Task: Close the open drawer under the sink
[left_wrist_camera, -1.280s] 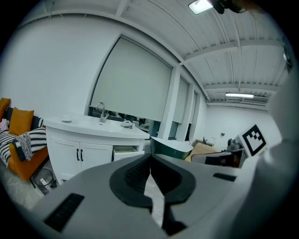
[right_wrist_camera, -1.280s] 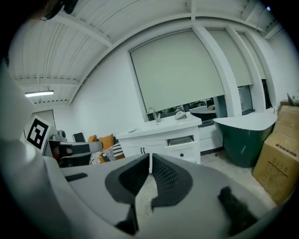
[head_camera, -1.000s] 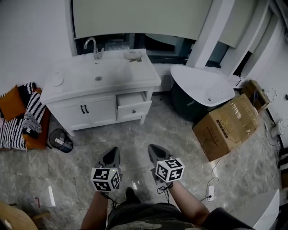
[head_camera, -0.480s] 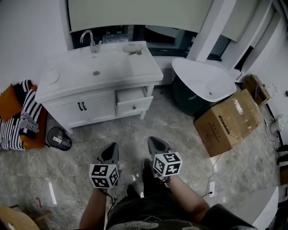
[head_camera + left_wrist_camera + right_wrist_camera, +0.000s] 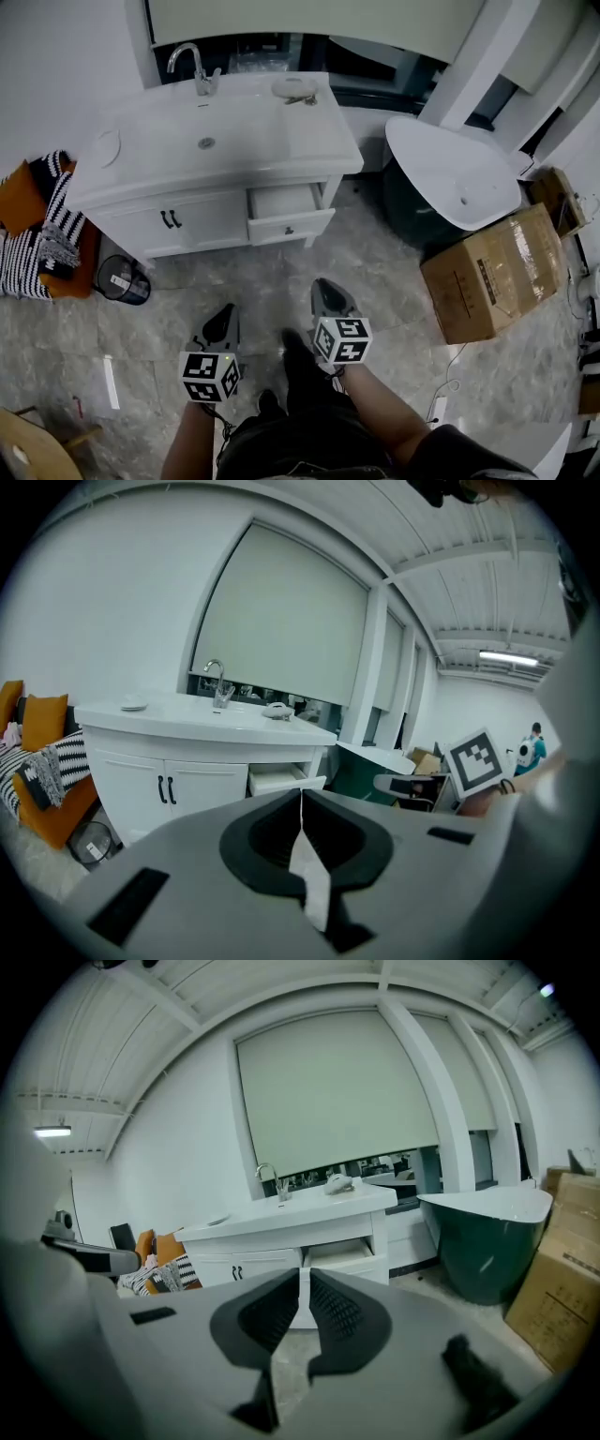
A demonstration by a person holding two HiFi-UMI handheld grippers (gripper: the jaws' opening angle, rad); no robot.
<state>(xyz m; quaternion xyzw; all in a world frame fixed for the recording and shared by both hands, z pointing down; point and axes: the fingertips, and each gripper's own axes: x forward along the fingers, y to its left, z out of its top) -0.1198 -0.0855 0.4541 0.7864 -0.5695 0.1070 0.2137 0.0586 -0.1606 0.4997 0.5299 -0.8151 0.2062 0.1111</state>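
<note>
The vanity (image 5: 192, 223) now sits larger and nearer in the head view than a second ago, and a dark-trousered leg (image 5: 302, 361) has come forward between the two tools. The left gripper (image 5: 226, 313) and the right gripper (image 5: 324, 287) hang over the marble floor (image 5: 394, 309), both pointing toward the cabinet, each with its jaws pressed together on nothing. The open drawer (image 5: 289, 216) juts from the vanity's right side, under the countertop and right of the double doors, well apart from both tools. Its inside shows plain white (whether anything lies in it cannot be made out). A small dish (image 5: 289, 87) stands on the counter near the faucet (image 5: 192, 67). Left of the cabinet a dark waste bin (image 5: 123, 284) holds a pale scrap. The cardboard box (image 5: 495, 274) at right is closed, beside the bathtub (image 5: 448, 176).
</note>
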